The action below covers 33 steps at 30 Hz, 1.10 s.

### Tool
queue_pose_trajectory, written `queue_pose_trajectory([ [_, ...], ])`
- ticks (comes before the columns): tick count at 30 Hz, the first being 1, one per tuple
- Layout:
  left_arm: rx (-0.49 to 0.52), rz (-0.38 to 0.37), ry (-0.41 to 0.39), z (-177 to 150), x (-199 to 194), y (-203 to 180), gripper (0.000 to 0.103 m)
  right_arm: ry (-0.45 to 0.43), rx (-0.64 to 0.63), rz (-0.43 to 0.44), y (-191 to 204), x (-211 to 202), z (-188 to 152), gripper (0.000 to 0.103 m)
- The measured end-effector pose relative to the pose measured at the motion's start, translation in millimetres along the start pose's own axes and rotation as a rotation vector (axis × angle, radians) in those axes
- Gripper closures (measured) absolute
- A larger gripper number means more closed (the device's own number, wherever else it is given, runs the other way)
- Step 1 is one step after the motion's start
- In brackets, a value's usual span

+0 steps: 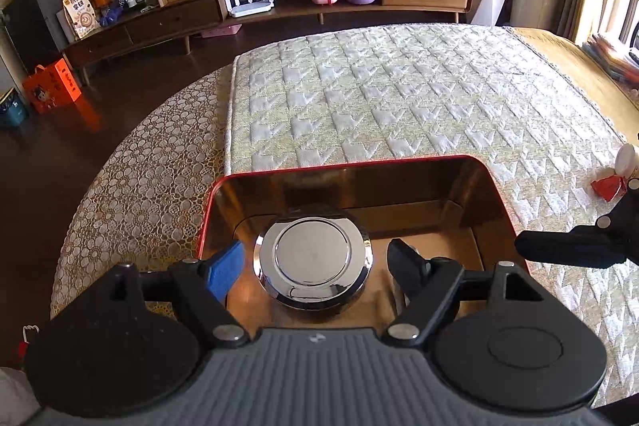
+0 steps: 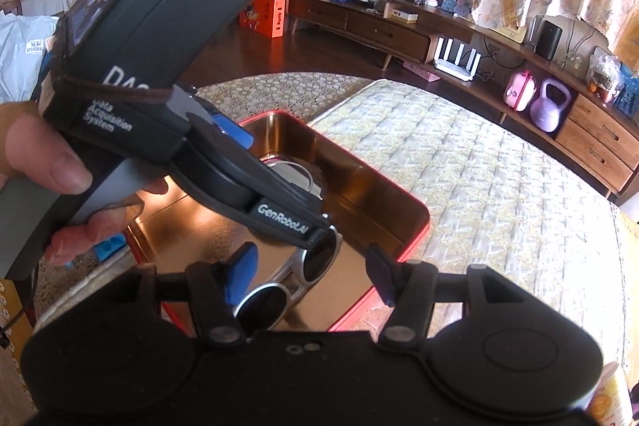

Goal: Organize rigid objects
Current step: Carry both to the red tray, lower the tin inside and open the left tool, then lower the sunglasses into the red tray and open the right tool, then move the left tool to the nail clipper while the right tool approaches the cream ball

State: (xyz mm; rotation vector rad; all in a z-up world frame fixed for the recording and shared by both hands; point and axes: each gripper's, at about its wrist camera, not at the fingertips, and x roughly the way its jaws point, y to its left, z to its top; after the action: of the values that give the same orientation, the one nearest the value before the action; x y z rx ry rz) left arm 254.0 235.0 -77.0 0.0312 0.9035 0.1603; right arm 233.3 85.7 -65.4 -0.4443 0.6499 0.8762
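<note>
While the left gripper (image 1: 315, 262) hangs over the red tin (image 1: 347, 166), its jaws stand wide, one on each side of the chrome disc (image 1: 313, 258) on the tin floor, pads clear of it; the right gripper (image 2: 311, 270), jaws parted and empty, hovers above sunglasses (image 2: 287, 278) lying in the same tin, on the quilted mat (image 1: 399, 86).

Between the jaws sits a mirror-silver round tin (image 1: 313, 258) in a red-rimmed, copper-gold box (image 1: 347, 166), on a cream-and-pale-green houndstooth quilted mattress (image 1: 399, 86); silver-framed sunglasses (image 2: 287, 278) have dark lenses.
</note>
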Motion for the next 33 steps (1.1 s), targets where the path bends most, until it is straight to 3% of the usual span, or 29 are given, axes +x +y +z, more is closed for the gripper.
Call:
queue_pose_trajectory([
  [15,-0.008,-0.03,-0.114,-1,-69,-27,0.024,-0.049,0.145,-0.014,-17,-61,-14,0.039],
  [19,-0.021,-0.057,-0.133,-5,-84,-39,0.024,-0.067,0.205,-0.034,-29,-82,-28,0.03],
  [30,-0.016,-0.104,-0.154,-28,-108,-91,0.024,-0.092,0.395,-0.115,-72,-133,-87,0.019],
  [33,-0.01,-0.117,-0.162,-33,-113,-107,0.019,-0.113,0.431,-0.148,-82,-147,-103,0.015],
])
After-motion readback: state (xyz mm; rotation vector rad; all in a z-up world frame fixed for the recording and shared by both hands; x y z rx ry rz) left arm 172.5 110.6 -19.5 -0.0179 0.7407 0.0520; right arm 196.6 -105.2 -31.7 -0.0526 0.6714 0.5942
